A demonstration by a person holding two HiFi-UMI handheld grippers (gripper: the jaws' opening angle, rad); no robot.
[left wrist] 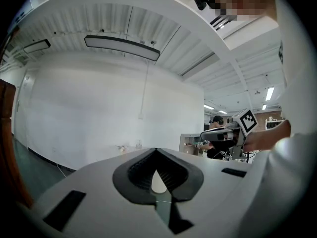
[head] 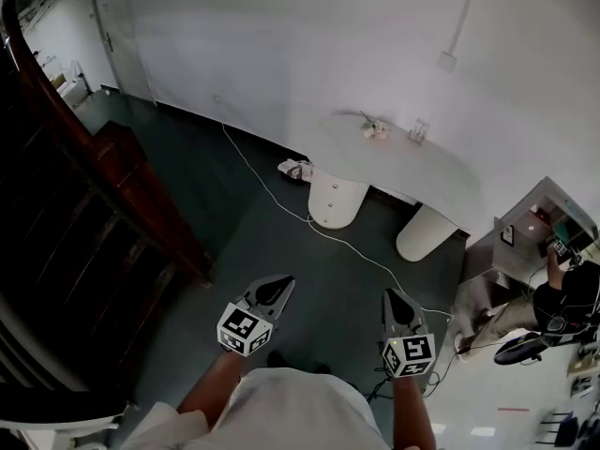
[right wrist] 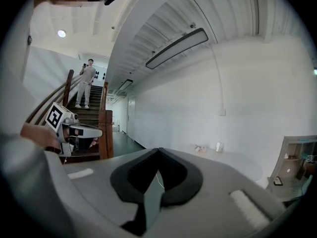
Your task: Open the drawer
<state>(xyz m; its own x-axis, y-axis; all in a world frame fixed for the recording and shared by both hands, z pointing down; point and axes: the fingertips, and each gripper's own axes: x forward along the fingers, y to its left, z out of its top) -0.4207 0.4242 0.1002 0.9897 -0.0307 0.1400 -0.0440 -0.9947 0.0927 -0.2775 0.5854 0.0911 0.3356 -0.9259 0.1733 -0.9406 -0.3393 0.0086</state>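
Note:
No drawer can be made out in any view. In the head view my left gripper (head: 284,283) and right gripper (head: 390,294) hang side by side in front of the person's body, above the dark green floor, both pointing away and nearly level. The left gripper's (left wrist: 156,150) jaws meet at the tip with nothing between them. The right gripper's (right wrist: 158,150) jaws also stand closed and empty. Each gripper shows in the other's view: the right gripper (left wrist: 225,134) with its marker cube, and the left gripper (right wrist: 74,131) in front of the stairs.
A white rounded table (head: 403,162) on two cylinder legs stands ahead against the white wall, small items on it. A white cable (head: 281,195) trails across the floor. A dark wooden staircase (head: 84,223) fills the left. At the right stand a grey cabinet (head: 539,223) and a seated person (head: 562,293).

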